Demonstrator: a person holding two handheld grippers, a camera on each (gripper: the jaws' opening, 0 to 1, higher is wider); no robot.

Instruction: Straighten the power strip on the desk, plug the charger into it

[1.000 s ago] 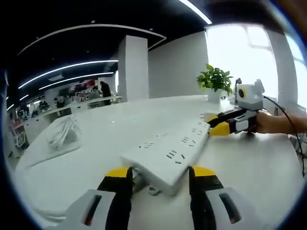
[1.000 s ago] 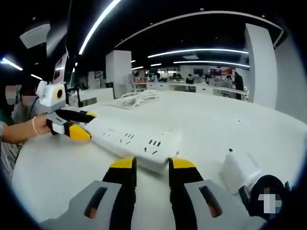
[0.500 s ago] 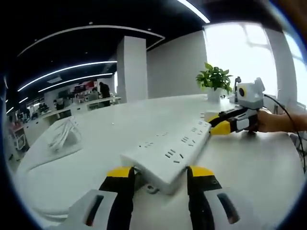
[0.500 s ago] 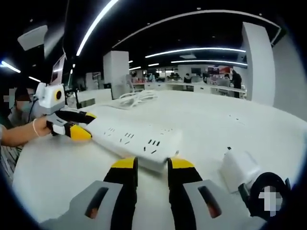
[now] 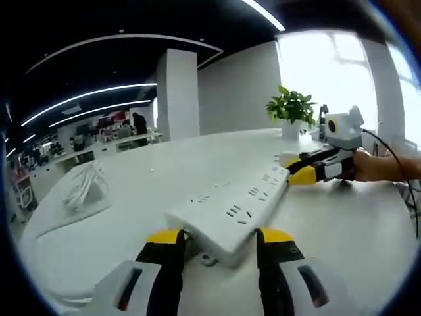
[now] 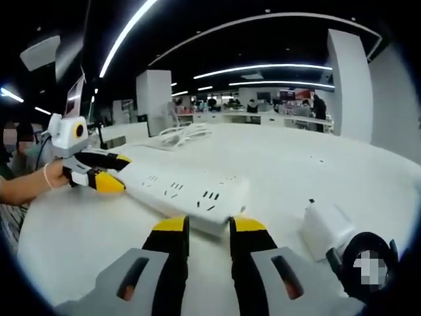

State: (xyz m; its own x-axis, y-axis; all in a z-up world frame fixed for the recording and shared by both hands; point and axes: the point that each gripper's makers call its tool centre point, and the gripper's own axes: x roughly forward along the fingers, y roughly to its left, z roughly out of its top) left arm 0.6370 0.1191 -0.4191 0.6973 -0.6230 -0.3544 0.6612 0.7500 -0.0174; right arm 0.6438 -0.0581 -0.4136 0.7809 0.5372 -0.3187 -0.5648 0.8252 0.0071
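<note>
An open-plan office: rows of desks (image 6: 263, 118), ceiling light strips (image 6: 263, 68), potted plant (image 5: 291, 108).

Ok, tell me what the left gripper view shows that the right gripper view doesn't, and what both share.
Left gripper view: a potted plant by the bright window.
Right gripper view: the white charger lying on the desk, plus a black round object beside it.
Both: the white power strip with a tool at each end, left tool and right tool, and a white coiled cable.

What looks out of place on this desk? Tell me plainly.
Nothing looks damaged or spilled. The power strip lies with a gripper at each end, left gripper and right gripper. The charger lies unplugged on the desk, apart from the strip.
</note>
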